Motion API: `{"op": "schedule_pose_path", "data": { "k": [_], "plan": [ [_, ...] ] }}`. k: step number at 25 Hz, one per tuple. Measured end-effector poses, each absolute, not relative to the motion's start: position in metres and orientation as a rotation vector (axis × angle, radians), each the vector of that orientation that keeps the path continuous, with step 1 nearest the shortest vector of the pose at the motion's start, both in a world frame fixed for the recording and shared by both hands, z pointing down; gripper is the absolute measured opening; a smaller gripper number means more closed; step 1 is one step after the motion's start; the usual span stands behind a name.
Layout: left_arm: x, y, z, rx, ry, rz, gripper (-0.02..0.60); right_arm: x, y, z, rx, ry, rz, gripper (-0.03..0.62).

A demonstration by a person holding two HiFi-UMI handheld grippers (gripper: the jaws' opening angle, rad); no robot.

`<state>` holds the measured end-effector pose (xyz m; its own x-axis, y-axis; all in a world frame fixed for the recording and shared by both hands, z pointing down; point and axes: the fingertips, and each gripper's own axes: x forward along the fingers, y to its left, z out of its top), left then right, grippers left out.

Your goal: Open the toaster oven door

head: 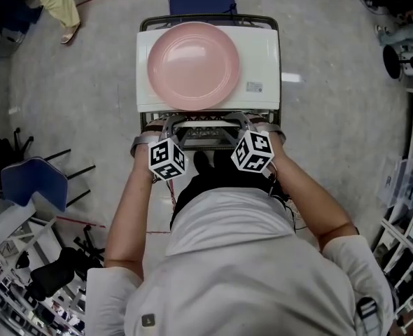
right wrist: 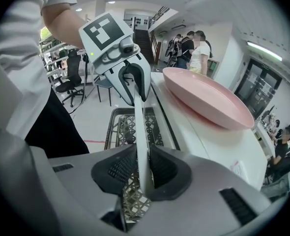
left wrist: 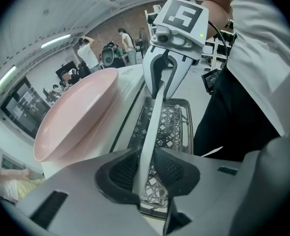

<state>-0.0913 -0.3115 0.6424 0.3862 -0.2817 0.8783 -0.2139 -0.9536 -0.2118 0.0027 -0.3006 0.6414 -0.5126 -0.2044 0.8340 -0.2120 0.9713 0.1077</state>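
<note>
A white toaster oven (head: 262, 61) stands on a wire cart, and a pink plate (head: 192, 65) lies on its top. Along the oven's near front edge runs its white door handle (head: 206, 123). My left gripper (head: 166, 124) grips the handle's left end and my right gripper (head: 247, 122) its right end. In the left gripper view the handle (left wrist: 155, 117) passes between the left gripper's (left wrist: 146, 168) dark pads, which press on both its sides, and runs on to the right gripper (left wrist: 160, 82). The right gripper view shows the same: the bar (right wrist: 140, 132) is pinched by the right gripper (right wrist: 142, 173), with the left gripper (right wrist: 135, 90) beyond.
A wire mesh shelf (left wrist: 177, 122) of the cart juts out under the handle, close to my body. A blue chair (head: 35, 180) and cluttered racks stand at the left, shelving (head: 409, 208) at the right. A person's legs (head: 56, 2) show at the far left.
</note>
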Motion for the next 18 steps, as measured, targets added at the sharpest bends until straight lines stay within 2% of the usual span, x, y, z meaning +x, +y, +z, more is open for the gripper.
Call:
{"op": "schedule_pose_path", "data": {
  "k": [18],
  "plan": [
    [-0.096,-0.251,0.663,-2.440,0.452,-1.579,0.100,-0.001,-0.242,0.664,0.441,-2.001,-0.211,0.092]
  ]
}}
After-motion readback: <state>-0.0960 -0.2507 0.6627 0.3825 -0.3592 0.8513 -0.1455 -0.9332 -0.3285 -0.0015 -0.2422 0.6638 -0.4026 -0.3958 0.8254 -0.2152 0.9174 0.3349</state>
